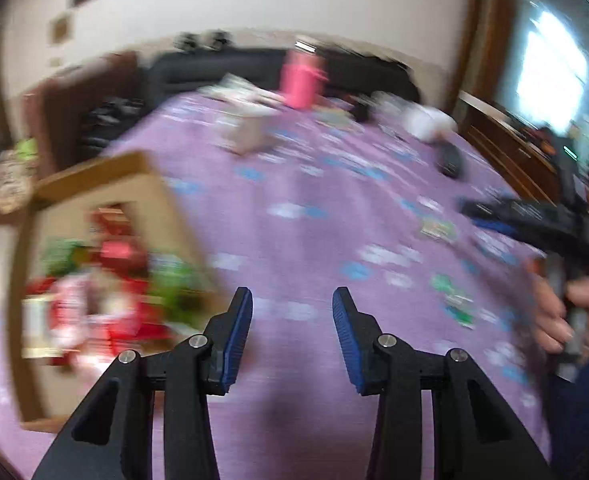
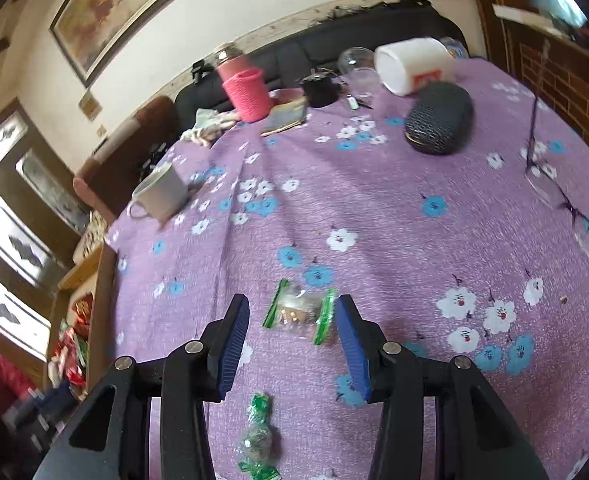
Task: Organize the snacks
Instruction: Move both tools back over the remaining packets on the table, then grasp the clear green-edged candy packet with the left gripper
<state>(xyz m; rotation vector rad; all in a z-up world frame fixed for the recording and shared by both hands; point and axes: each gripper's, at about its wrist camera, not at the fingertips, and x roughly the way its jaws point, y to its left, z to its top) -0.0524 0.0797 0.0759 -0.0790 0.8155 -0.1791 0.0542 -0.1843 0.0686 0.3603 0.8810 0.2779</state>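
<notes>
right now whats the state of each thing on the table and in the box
left hand-held gripper: open, nothing between its fingers
right hand-held gripper: open, above a snack bag
snack bag: lying flat on the tablecloth, not held
wrapped candy: lying loose on the tablecloth
cardboard box: open, snacks inside
mug: upright
paper roll: on its side
</notes>
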